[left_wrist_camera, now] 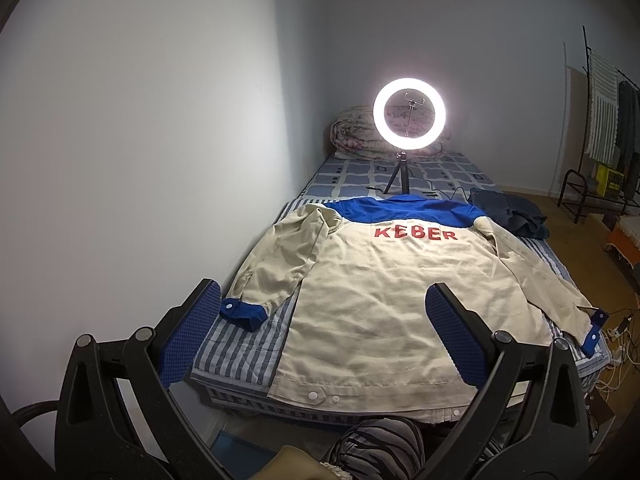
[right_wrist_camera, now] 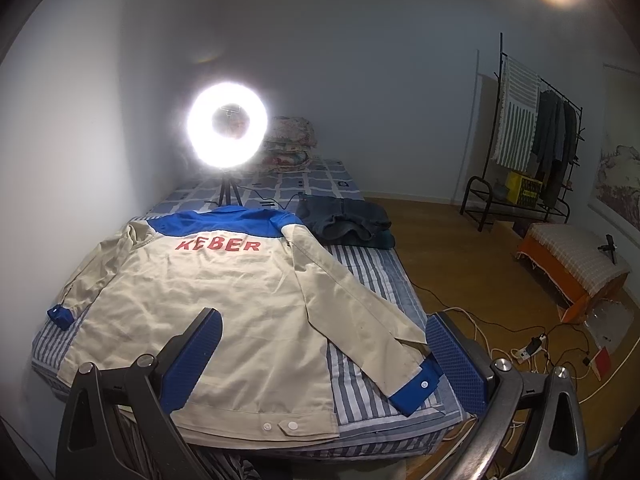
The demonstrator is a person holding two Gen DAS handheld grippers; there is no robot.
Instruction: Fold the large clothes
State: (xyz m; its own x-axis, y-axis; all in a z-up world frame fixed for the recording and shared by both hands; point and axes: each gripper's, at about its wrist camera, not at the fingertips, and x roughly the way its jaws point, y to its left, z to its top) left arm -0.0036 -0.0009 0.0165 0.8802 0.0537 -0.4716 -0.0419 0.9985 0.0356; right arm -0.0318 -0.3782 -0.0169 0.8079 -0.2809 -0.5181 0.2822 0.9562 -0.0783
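In the left wrist view, the jacket (left_wrist_camera: pixel 384 292) fills the middle of the frame, spread back-up and flat on the striped bed (left_wrist_camera: pixel 236 356), sleeves splayed outward, presumably so the fold can start from a tidy shape. The left gripper (left_wrist_camera: pixel 324 336) hovers at the lower edge, tongs wide apart, holding nothing. In the right wrist view, the jacket (right_wrist_camera: pixel 224 304) sits centre-left, its blue cuff (right_wrist_camera: pixel 416 390) lower right beside the right gripper (right_wrist_camera: pixel 324 344), whose tongs also stand apart, likely poised for that sleeve. A ring light (right_wrist_camera: pixel 227 128) glares at upper left.
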